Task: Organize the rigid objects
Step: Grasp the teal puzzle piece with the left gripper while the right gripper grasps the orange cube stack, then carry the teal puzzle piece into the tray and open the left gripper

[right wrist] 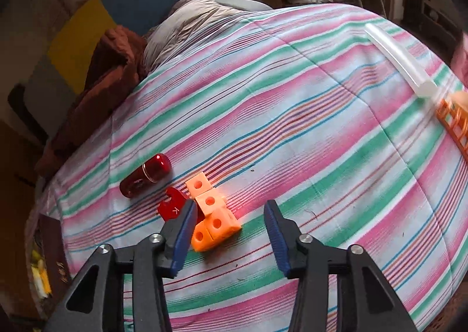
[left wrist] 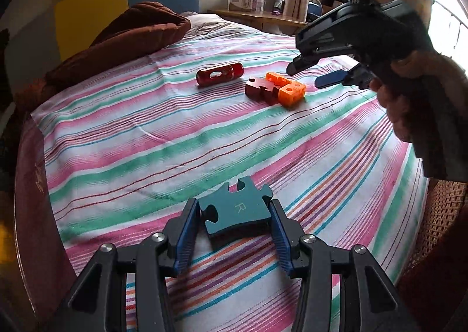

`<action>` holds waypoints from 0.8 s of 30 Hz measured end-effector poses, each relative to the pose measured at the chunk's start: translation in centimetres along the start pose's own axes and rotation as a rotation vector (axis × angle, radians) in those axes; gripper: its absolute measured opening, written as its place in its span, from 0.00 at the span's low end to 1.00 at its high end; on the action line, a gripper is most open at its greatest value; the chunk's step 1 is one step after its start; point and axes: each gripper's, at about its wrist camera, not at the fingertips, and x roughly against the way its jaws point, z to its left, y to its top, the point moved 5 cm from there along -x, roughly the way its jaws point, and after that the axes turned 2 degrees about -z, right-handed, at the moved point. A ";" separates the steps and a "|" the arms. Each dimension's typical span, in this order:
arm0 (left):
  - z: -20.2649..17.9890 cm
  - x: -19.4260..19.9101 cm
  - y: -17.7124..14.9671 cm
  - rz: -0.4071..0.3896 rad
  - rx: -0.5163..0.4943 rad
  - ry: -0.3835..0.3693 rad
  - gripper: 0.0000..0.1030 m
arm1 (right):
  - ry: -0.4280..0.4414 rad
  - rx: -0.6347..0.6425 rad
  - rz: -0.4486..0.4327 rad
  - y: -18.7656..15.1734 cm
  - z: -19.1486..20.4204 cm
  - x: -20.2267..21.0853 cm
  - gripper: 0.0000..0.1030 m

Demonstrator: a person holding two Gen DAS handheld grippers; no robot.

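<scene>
Already the left tool (left wrist: 235, 216) pinches the teal puzzle piece (left wrist: 235, 210) by its flat side edges, low over the bed (left wrist: 175, 133). It looks stiff, light, slick. The right tool (right wrist: 231, 224) stands spread above the orange cubes (right wrist: 215, 222).

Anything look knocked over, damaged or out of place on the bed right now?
Nothing damaged or spilled. The red capsule lies on its side, apart from the orange cubes, and a clear tube lies alone near the far right edge.
</scene>
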 end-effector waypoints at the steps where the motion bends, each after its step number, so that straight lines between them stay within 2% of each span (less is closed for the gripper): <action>1: 0.0 0.0 0.0 -0.001 0.004 -0.003 0.47 | -0.007 0.012 0.000 0.0 0.1 -0.2 0.46; 5: 0.1 0.2 -0.1 -0.004 0.013 -0.010 0.47 | -0.020 0.057 0.026 0.0 0.6 -1.6 0.46; 8: 0.1 0.3 -0.2 -0.006 0.016 -0.012 0.47 | -0.076 0.141 0.007 0.0 1.4 -2.2 0.44; 9: 0.1 0.3 -0.2 -0.006 0.016 -0.012 0.47 | -0.089 0.173 0.004 -0.1 1.7 -2.3 0.41; 11: 0.1 0.3 -0.2 -0.009 0.013 -0.011 0.47 | -0.103 0.241 -0.001 -0.2 2.5 -2.3 0.26; 12: 0.1 0.4 -0.3 -0.010 0.013 -0.010 0.47 | -0.121 0.256 -0.007 -0.1 2.6 -2.2 0.23; 13: 0.1 0.4 -0.3 -0.011 0.014 -0.010 0.47 | -0.146 0.261 -0.011 -0.2 2.4 -2.1 0.23; 18: 0.1 0.3 -0.3 -0.017 0.013 0.004 0.48 | -0.115 0.245 0.007 -0.1 1.9 -2.5 0.24; 20: 0.1 0.4 -0.3 -0.018 0.013 0.005 0.48 | -0.115 0.228 0.064 -0.3 1.4 -3.5 0.29; 24: 0.1 0.3 -0.3 -0.019 0.013 0.006 0.48 | -0.151 0.273 0.044 -0.3 1.9 -3.7 0.28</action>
